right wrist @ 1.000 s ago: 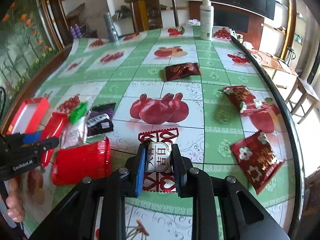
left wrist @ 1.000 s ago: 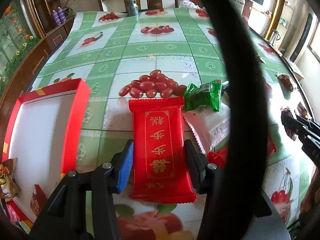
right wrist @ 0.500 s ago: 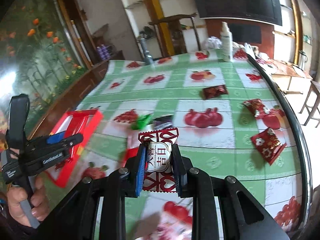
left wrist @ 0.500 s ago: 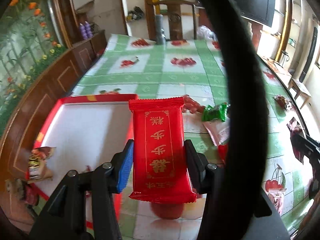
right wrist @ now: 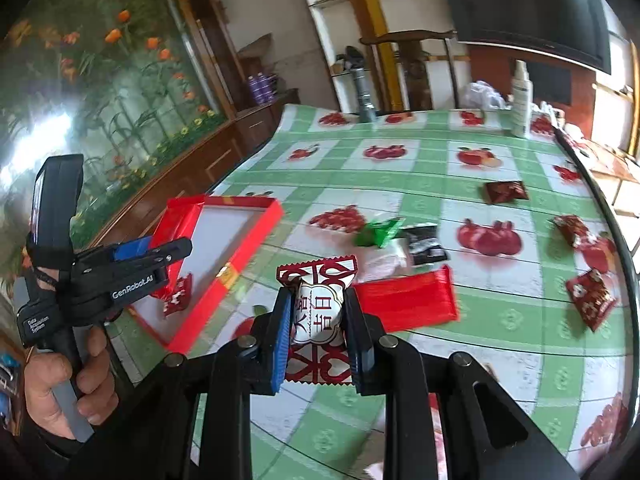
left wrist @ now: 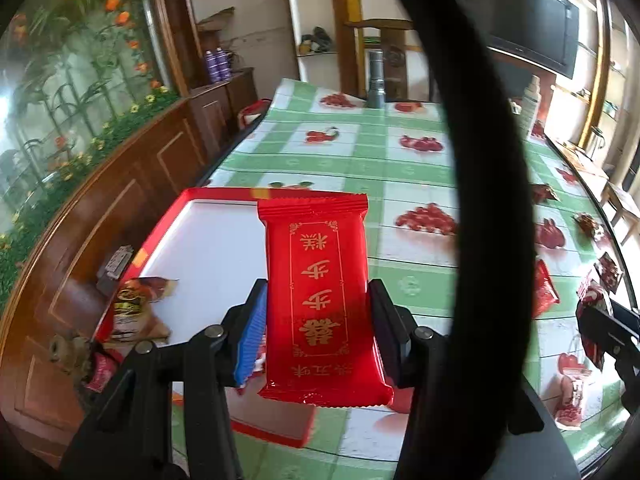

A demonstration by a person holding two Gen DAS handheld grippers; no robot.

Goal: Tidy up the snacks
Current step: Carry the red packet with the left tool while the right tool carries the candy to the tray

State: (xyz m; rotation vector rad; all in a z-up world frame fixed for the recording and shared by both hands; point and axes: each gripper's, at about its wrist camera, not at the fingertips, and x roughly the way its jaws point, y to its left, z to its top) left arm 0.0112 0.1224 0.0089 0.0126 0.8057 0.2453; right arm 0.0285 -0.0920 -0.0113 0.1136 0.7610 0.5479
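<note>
My left gripper [left wrist: 318,312] is shut on a long red snack packet [left wrist: 320,280] with gold characters, held in the air over the right side of the red-rimmed white box [left wrist: 212,248]. My right gripper [right wrist: 318,312] is shut on a white and red wrapped candy [right wrist: 318,312], above the green checked tablecloth [right wrist: 440,168] just right of the box [right wrist: 236,232]. In the right wrist view the left gripper [right wrist: 176,252] hangs over the box's near left corner, held by a hand [right wrist: 52,376]. Small snack packets [left wrist: 128,312] lie at the box's near left.
Loose snacks lie on the tablecloth: a green packet [right wrist: 378,232], a black one [right wrist: 426,244], a flat red packet [right wrist: 408,300], a dark red one [right wrist: 504,191] and red flowered ones [right wrist: 592,298] near the right edge. A white bottle [right wrist: 522,100] and a grey flask [right wrist: 364,96] stand at the far end.
Both grippers have risen and swung left with their snacks. The red packet now hangs over the box instead of the tablecloth; the candy has moved from mid-table to beside the box.
</note>
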